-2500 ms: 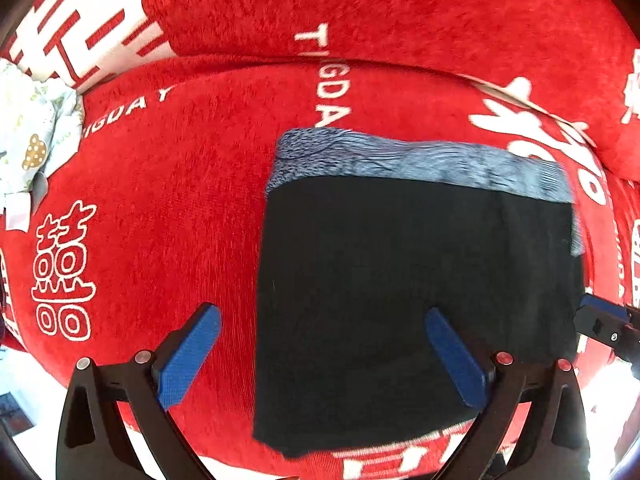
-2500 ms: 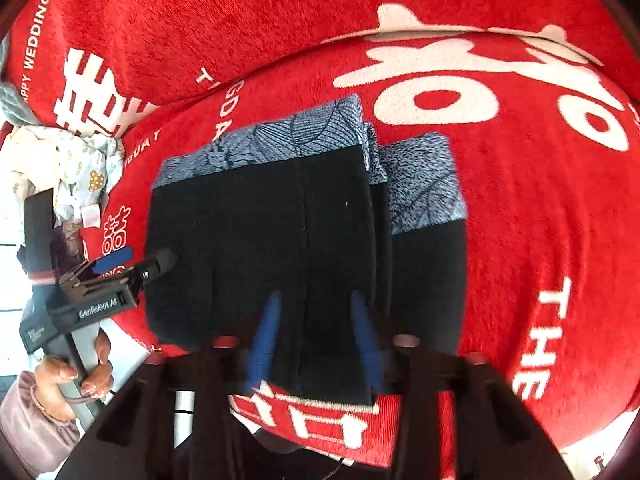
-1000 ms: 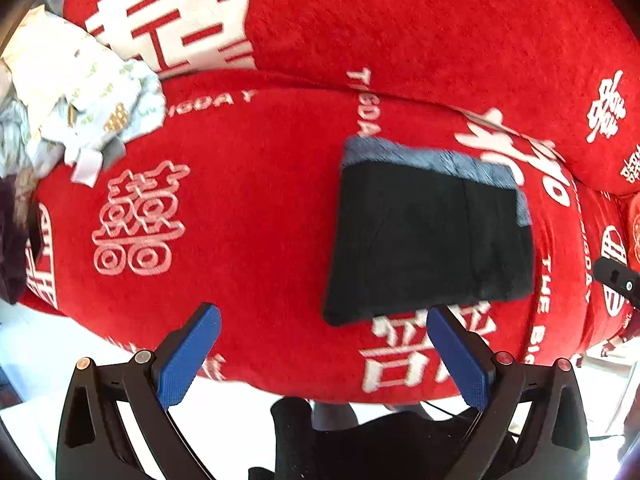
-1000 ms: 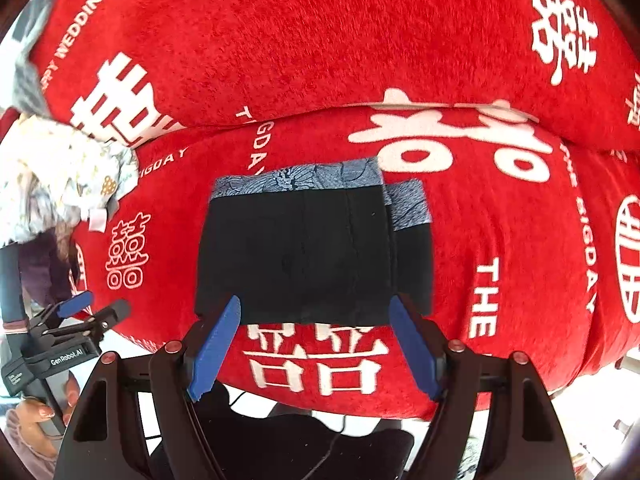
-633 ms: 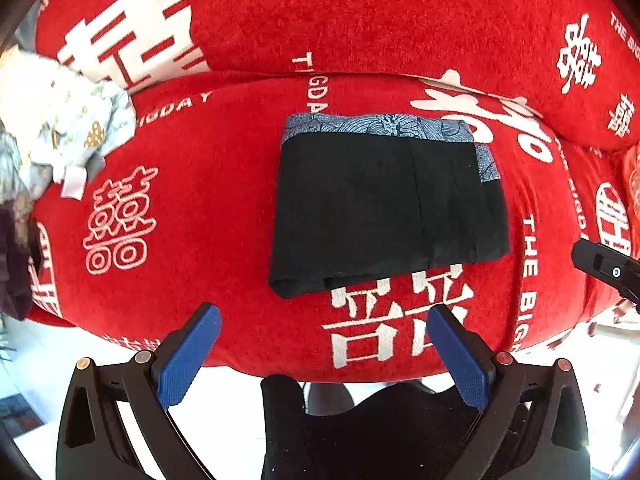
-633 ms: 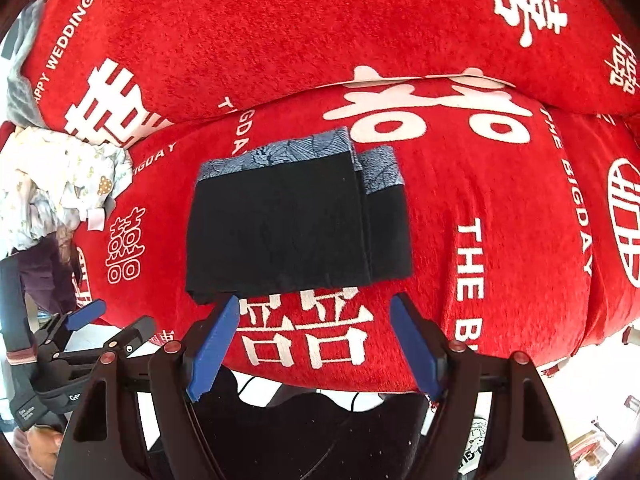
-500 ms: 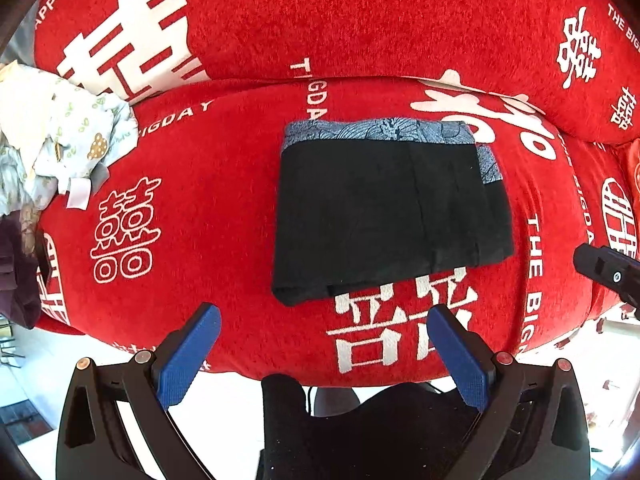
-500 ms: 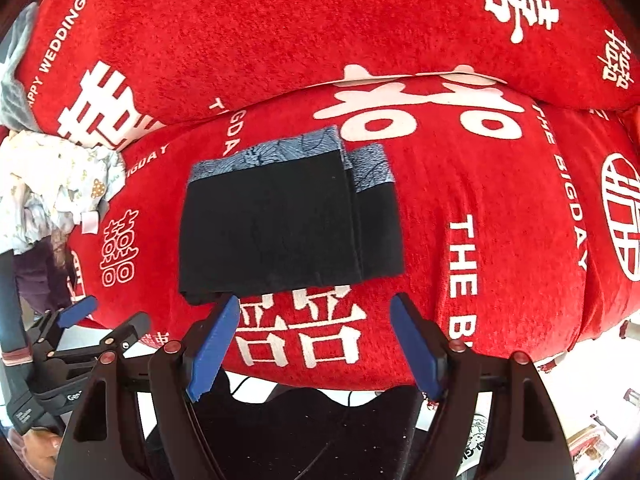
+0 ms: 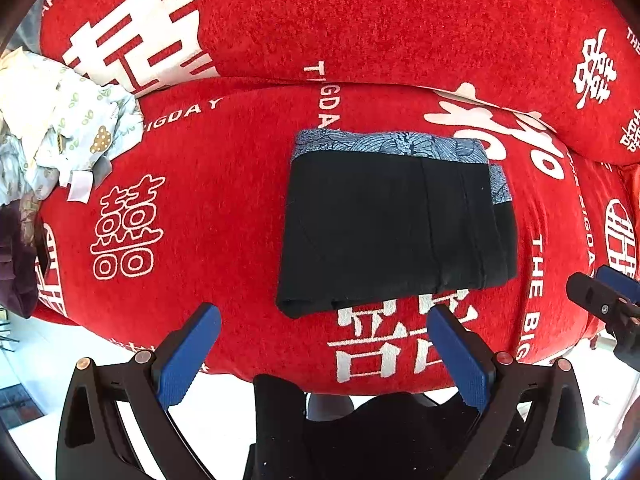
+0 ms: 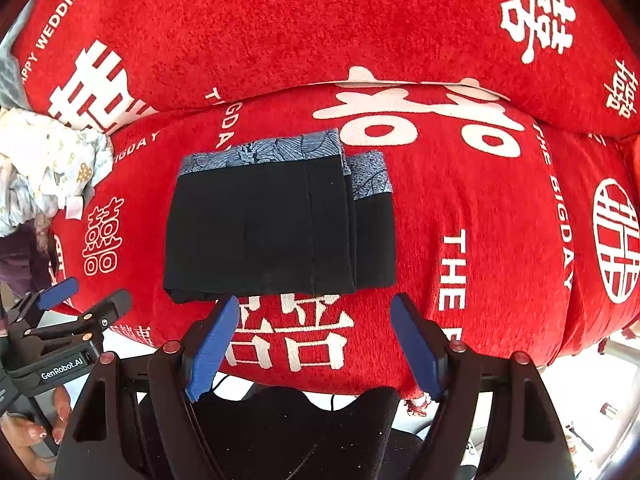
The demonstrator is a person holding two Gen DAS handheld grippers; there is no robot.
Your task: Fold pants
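Observation:
The black pants with a blue-grey patterned waistband lie folded into a flat rectangle on the red sofa seat; they also show in the right wrist view. My left gripper is open and empty, held back off the seat's front edge, below the pants. My right gripper is open and empty, also back from the front edge below the pants. Each gripper shows at the edge of the other's view: the right one, the left one.
A heap of light printed clothes and a dark garment lie at the seat's left end. The red backrest cushion rises behind. A person's dark lap and white floor are below.
Both grippers have pulled back from the pants and off the seat. The right gripper, earlier shut on the pants' near edge, has let go and opened. The pants stay folded.

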